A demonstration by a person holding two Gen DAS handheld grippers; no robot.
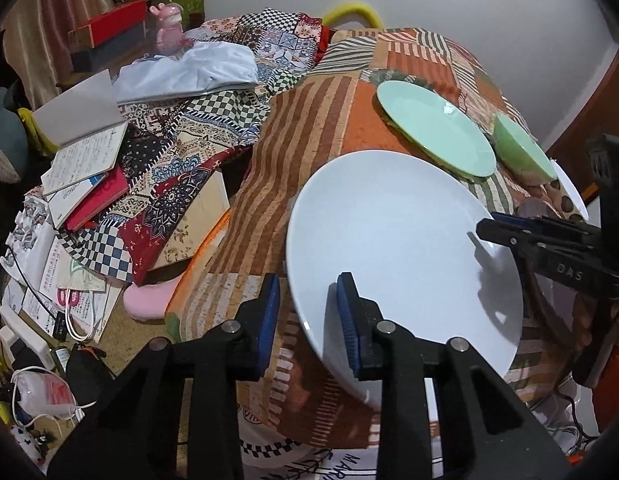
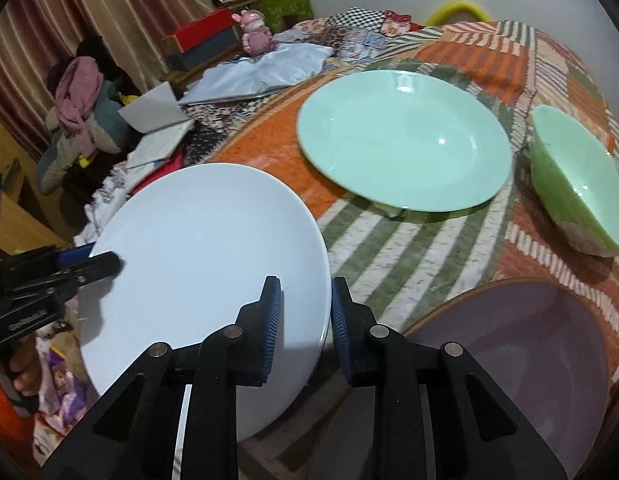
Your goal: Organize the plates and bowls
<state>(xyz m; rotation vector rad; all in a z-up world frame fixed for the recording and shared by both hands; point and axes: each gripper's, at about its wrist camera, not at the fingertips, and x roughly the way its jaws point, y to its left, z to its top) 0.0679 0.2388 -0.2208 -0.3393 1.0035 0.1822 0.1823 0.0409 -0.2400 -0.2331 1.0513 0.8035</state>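
Between both grippers: white plate (image 1: 401, 248) tilted, left gripper (image 1: 307, 314) and right gripper (image 2: 305, 316) clamping opposite rims.

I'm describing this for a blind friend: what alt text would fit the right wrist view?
Two black fingers with blue pads clamp the rim of a large round white plate, while a second gripper grips its far left edge. Behind, on a striped patchwork cloth, sit a mint-green plate, a green bowl and a purple bowl.

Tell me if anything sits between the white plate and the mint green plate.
Nothing visible does. Both claws, left claw and right claw, grip the white plate at opposite rims, and only bare patterned tablecloth lies between it and the mint green plate.
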